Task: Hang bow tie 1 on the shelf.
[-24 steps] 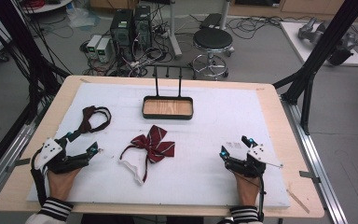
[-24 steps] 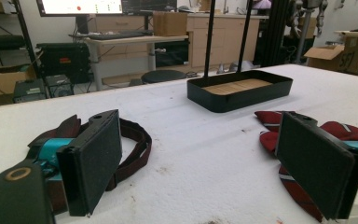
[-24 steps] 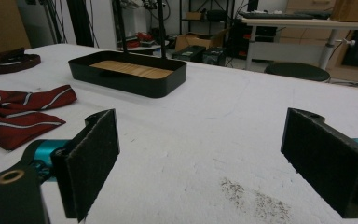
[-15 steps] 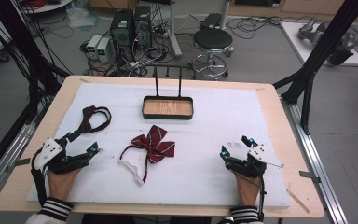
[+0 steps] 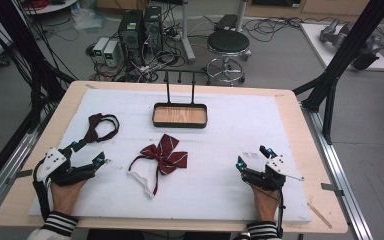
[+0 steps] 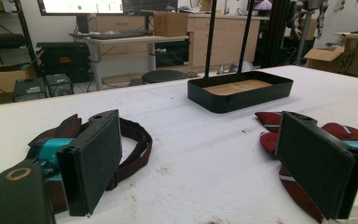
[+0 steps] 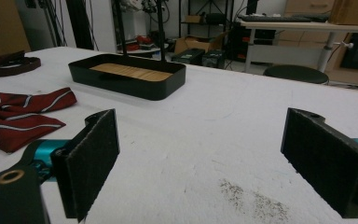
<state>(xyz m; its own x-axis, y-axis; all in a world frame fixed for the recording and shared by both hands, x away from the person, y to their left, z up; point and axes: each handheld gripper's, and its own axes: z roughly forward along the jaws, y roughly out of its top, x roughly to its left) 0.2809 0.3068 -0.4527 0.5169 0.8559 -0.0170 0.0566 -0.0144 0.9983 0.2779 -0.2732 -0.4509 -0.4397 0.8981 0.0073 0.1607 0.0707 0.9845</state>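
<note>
My left fingers (image 5: 87, 159) rest low on the white tabletop (image 5: 230, 125), spread wide with nothing between them. Just ahead of them and off to their outer side lies the dark brown bow tie (image 5: 100, 127), its strap looping behind my left-hand pad (image 6: 93, 161) in the left gripper view. The red striped bow tie (image 5: 164, 156) lies just beyond my other pad (image 6: 314, 158), between my two hands, with its white strap trailing toward me. My right fingers (image 5: 252, 156) are also spread wide and empty, resting on bare tabletop well apart from the red bow tie. Farther ahead of both sits the black tray (image 5: 180, 122) with a wooden floor.
</note>
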